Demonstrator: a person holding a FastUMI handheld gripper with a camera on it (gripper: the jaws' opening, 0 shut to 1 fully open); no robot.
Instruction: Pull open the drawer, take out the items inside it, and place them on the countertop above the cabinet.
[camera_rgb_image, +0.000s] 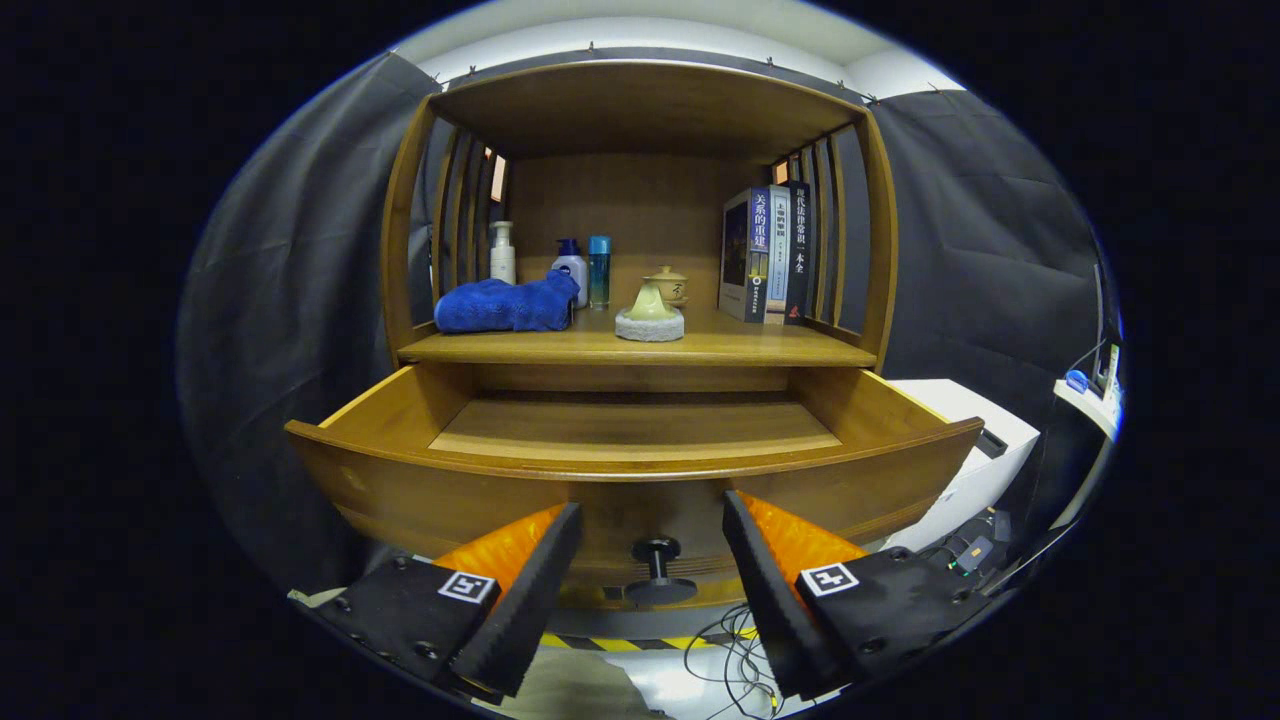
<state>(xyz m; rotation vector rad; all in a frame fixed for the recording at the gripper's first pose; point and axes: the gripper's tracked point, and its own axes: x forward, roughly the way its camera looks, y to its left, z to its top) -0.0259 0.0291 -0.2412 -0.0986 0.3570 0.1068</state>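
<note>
Your drawer, the wide brown wooden one with the curved front (640, 490), stands pulled well out, and the part of its floor you can see is bare; the near strip behind the front panel is hidden, so you cannot tell whether anything lies there. By my judgement the taking-out looks done or nearly so: tilt forward and check that hidden strip before you call it finished.

Going left to right on the wooden countertop (760, 350) above the drawer: a folded blue towel (505, 305) at the left, behind it a white pump bottle (502, 252), then a white bottle with a blue cap (571, 270) and a slim teal bottle (599, 270). At the middle sits a pale green cone-shaped piece on a round grey base (650, 315), with a small lidded tan cup (668, 284) just behind. At the right stand upright books (770, 255).

Your gripper (650, 535) hangs before the drawer front, fingers spread wide and holding nothing, with the round black knob (657, 570) between them. That knob and the front panel stand in your way if you reach in low, so go over the rim
</note>
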